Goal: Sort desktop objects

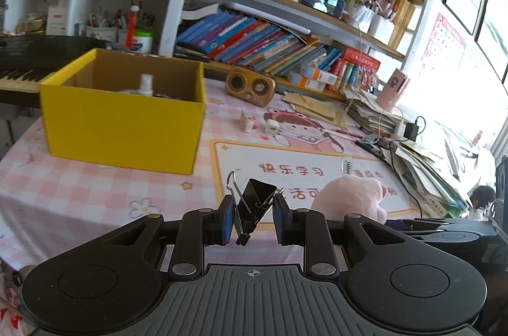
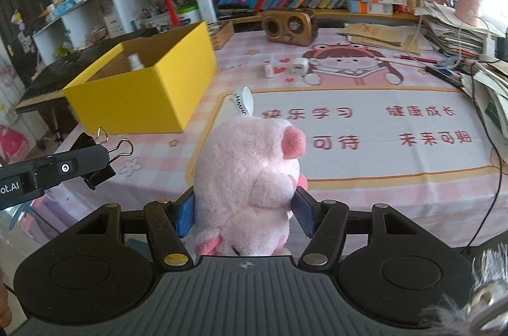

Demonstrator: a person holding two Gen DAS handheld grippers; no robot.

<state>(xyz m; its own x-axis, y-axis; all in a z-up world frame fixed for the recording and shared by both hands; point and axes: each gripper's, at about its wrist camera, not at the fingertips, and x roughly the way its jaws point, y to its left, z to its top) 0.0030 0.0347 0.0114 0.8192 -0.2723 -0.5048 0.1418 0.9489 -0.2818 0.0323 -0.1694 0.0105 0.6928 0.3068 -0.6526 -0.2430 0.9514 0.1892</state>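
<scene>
Black and slippery, the one binder clip (image 1: pixel 254 206) sits tilted between my left gripper (image 1: pixel 254 220) pads, above the desk mat (image 1: pixel 95 183). It could slip out before the one yellow box (image 1: pixel 123 126). My right gripper (image 2: pixel 244 209) squeezes the one pink plush pig (image 2: pixel 250 171), held up too.

My left gripper (image 1: pixel 253 220) and right gripper (image 2: pixel 244 210): black linkages, blue pads, ribbed grey base, silver and brass pivot screws.
</scene>
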